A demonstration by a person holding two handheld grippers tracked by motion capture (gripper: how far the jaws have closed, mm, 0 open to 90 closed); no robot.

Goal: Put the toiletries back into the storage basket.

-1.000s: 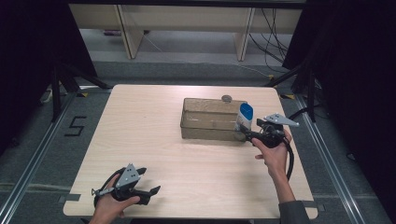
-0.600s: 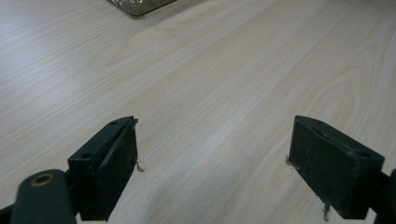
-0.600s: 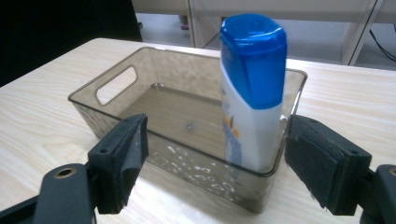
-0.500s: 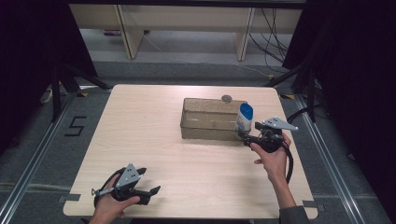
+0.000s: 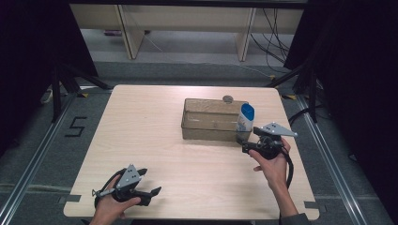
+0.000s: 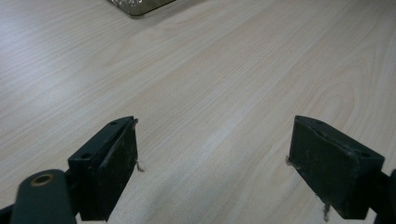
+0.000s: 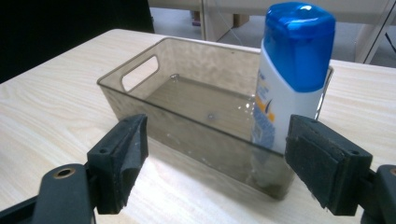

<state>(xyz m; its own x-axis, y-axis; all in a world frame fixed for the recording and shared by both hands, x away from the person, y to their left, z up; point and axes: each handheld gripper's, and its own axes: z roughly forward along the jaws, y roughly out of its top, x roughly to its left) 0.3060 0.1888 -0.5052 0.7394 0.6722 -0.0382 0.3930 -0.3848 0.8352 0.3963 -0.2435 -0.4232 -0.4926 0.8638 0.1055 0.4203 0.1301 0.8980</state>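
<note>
Over on the left, the left gripper (image 5: pixel 149 193) rests with fingers wide over bare table (image 5: pixel 141 122). The right gripper (image 5: pixel 245 146), fingers wide and empty, faces the bottle (image 7: pixel 289 79) standing just beyond them inside the clear bin (image 7: pixel 187 100).

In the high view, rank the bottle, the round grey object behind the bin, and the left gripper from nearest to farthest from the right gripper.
1. The bottle, white with a blue cap, standing in the bin's right end, just beyond the right gripper.
2. The round grey object, on the table past the bin's far wall.
3. The left gripper, at the table's near left edge.
</note>
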